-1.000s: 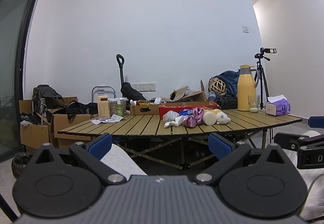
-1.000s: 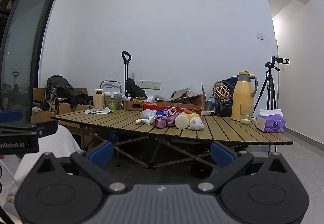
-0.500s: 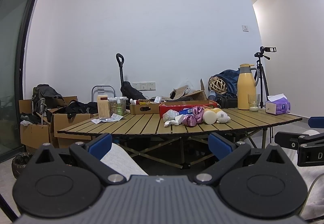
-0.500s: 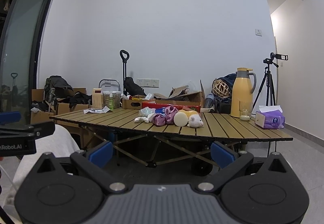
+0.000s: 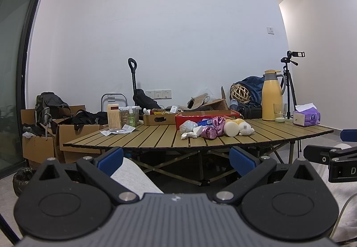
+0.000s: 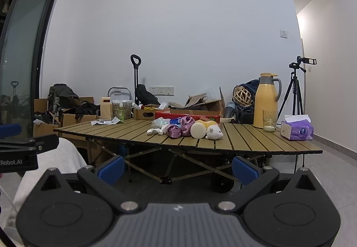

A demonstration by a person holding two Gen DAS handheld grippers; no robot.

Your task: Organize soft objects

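A pile of soft things lies mid-table: a white and yellow plush toy, a round cream sponge, purple satin cloth, a crumpled clear bag and white cloth. A red box stands just behind the pile. My left gripper is open and empty, low in front of the table. My right gripper is open and empty, also short of the table.
The slatted folding table also holds a yellow thermos, a glass, a purple tissue box, a small cardboard tray and jars. Cardboard boxes and bags stand left; a tripod stands right.
Both cameras have risen slightly, so the table top shows a little lower and more from above. Both grippers stay open and empty.
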